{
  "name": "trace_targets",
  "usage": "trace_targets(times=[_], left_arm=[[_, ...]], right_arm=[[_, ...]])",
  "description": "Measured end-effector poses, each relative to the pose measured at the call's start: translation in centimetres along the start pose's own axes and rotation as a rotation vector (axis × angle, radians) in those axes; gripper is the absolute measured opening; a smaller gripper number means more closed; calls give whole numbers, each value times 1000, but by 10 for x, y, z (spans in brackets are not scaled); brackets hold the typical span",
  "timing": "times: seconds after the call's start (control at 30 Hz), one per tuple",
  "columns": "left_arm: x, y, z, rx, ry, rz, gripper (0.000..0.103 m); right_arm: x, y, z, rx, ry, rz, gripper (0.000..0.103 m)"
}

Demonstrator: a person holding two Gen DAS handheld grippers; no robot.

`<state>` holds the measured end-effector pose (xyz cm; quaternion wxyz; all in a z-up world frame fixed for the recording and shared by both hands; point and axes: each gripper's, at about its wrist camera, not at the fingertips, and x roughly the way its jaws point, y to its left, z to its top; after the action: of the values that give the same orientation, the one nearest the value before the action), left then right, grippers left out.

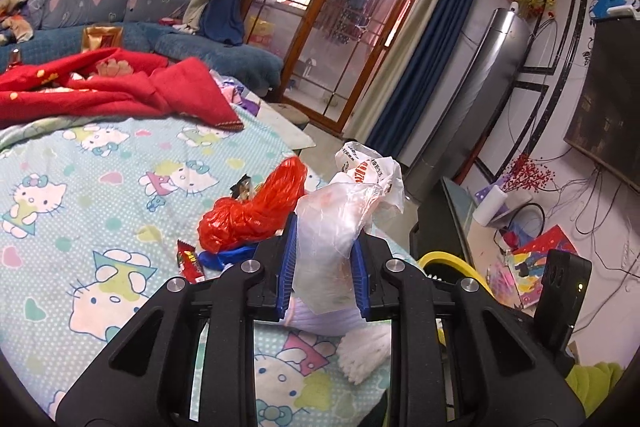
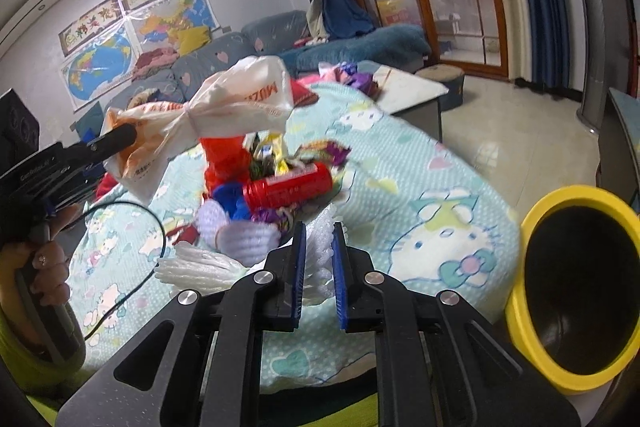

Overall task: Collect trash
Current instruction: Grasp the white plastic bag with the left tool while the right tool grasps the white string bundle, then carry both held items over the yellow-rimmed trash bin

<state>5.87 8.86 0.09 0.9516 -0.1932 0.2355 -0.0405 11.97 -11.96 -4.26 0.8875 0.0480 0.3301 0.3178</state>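
the left wrist view alone showed the left gripper clamped on a crumpled clear and white plastic bag, its blue pads pressing both sides of the bunched film, with the printed top of the bag flaring up beyond the tips. the right wrist view showed the same bag from the side, knotted in the middle and lifted clear above the bed, held by the left gripper with a person's hand on its handle and a black cable hanging below. only the right wrist view showed the right gripper squeezed narrow on a white foam net sleeve, more of that netting spread at its left. the yellow-rimmed bin stood open-mouthed just off the bed's edge at the right in that view; the left view caught only a yellow arc of its rim. the hello kitty bedsheet lay mostly bare at the left, and open tiled floor lay beyond the bed's far edge. the remaining trash sat heaped mid-bed: a red plastic bag, a red candy wrapper, a red can-shaped packet lying on its side, blue scraps and purple and yellow wrappers, somewhat blurred. a red blanket lay crumpled farther back.
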Motion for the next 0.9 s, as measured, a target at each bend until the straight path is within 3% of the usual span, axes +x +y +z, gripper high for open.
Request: trace_targets(times=[0.2, 0.9], left_arm=[[-8, -13, 2, 14, -6, -18, 18], [7, -84, -20, 147, 73, -108, 17]], right_arm=[[-21, -15, 10, 44, -68, -34, 12], [-102, -113, 21, 227, -310, -339, 12]])
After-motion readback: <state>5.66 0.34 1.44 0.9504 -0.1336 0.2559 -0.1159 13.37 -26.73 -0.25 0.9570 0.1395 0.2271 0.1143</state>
